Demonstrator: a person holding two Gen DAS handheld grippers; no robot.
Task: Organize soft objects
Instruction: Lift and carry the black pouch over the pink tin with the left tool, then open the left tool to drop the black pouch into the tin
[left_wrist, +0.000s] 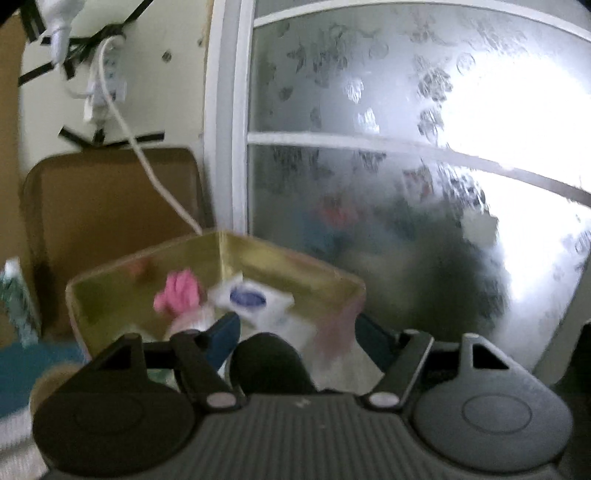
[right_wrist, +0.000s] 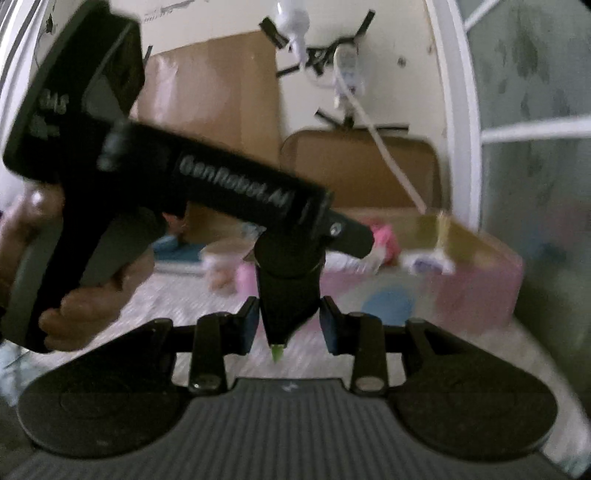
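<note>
Frosted glass and a taped-up wall back the box (left_wrist: 110, 299) just ahead of the left gripper (left_wrist: 295, 328), whose jaws stand apart, while the right gripper (right_wrist: 290, 325) looks clamped on a dark green-tipped thing (right_wrist: 286, 295), best carried well over the rim before release.

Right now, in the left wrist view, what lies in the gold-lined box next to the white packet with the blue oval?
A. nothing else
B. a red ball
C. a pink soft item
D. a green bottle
C: a pink soft item sits inside the box, just left of the white packet. The picture is blurred, so what it is exactly cannot be told.
</note>
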